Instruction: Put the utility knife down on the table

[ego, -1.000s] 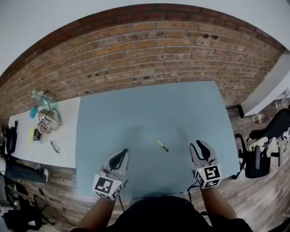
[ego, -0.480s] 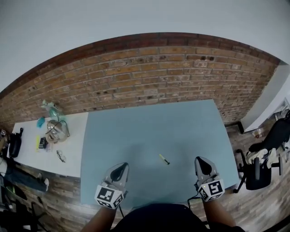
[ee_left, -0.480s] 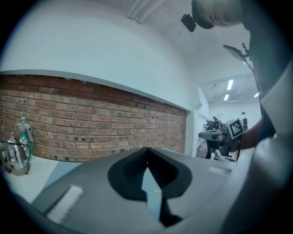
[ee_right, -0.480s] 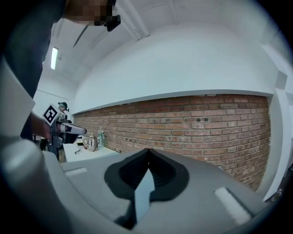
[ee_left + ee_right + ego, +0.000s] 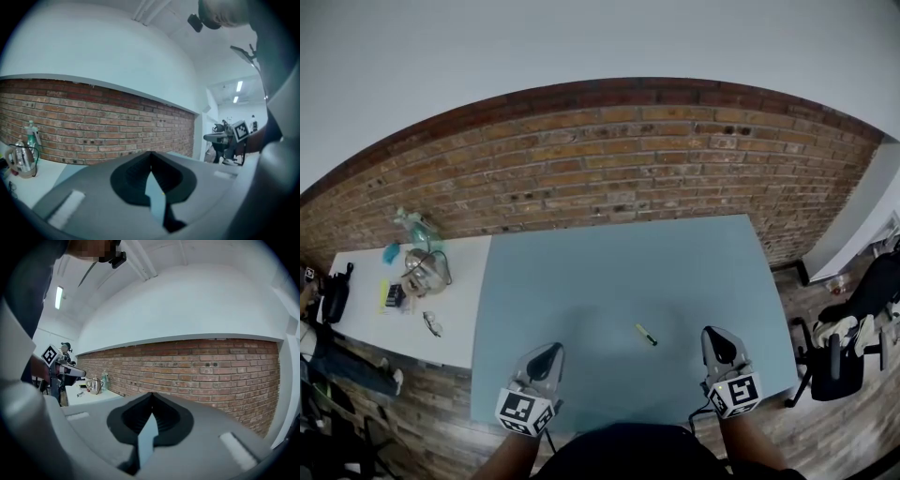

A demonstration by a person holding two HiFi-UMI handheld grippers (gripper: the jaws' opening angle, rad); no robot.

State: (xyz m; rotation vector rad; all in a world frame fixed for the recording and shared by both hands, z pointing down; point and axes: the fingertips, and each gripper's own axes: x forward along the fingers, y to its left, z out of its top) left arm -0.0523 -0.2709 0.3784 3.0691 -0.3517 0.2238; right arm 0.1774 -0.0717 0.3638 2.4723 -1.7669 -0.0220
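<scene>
The utility knife lies flat on the blue-grey table, a little below and right of the centre of the head view. It is a small yellow-and-dark sliver, and nothing touches it. It sits between the two grippers but closer to the right one, and apart from both.

The left gripper is at the lower left of the frame over the table's near edge. Its jaws are together at the tips with nothing between them (its own view shows only a slit of table behind the closed tips). The right gripper is at the lower right, just right of the knife. Its jaws are also pressed together and empty, as the right gripper view confirms. Each carries its marker cube nearest the person's arms.

A brick wall curves across the upper half of the head view. At the left edge, a white table adjoins the blue-grey one and holds a metal kettle and a few small items. A dark chair stands at the far right.
</scene>
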